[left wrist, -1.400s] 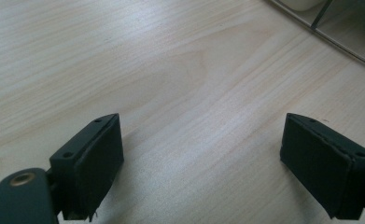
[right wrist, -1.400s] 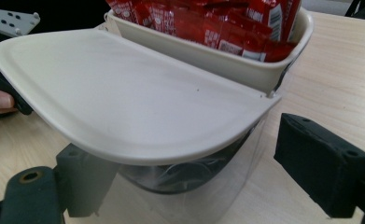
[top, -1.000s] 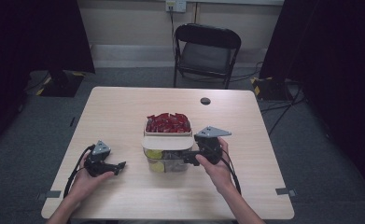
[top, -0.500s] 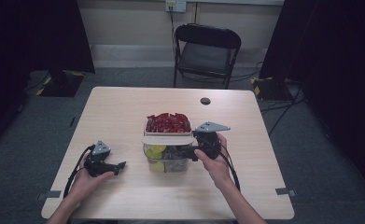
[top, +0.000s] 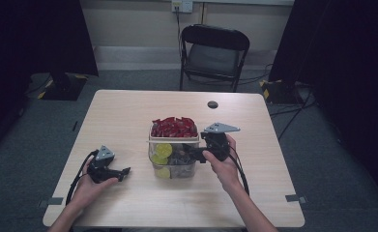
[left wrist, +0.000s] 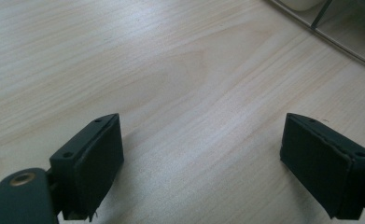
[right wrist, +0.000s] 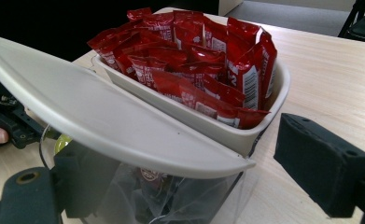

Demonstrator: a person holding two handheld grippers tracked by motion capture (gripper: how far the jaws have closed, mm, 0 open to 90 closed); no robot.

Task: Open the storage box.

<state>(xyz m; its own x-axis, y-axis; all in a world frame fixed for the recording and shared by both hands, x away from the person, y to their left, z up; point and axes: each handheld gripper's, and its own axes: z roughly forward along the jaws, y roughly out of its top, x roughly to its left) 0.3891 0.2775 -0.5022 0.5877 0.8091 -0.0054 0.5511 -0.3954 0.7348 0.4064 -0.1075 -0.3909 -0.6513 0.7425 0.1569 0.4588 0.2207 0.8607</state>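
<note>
Here the right gripper (top: pixel 192 153) sits at the right side of the clear container (top: pixel 173 165), jaws wide apart, w/ one jaw under the raised beige lid (right wrist: pixel 101 116) and inside the clear wall, the other jaw outside on the table side; pads don't look pressed on anything, so nothing is gripped as far as the right gripper view tells. The left gripper (top: pixel 124 170) rests low on the table (top: pixel 128 116) well left of the container, jaws spread wide over bare wood in the left gripper view, nothing between them. The container stands approx. mid-table, a bit toward the person, between the two hands. Its rear half holds a beige tray (right wrist: pixel 227 128) heaped w/ red sachets (top: pixel 173 126); the front half, under the lid, shows yellow-green round pieces (top: pixel 163 150) and dark packets through the clear wall. The lid is tilted, hinged along the middle, its free edge lifted on the person's side; it hangs over the right gripper's inner jaw and blocks the look into the front compartment. Container's long axis runs from the person toward the far edge; it stands upright. Farther out: a small dark disc (top: pixel 212 104) on the table near the far edge, a black folding chair (top: pixel 214 53) beyond the table, cables on the floor at right.
</note>
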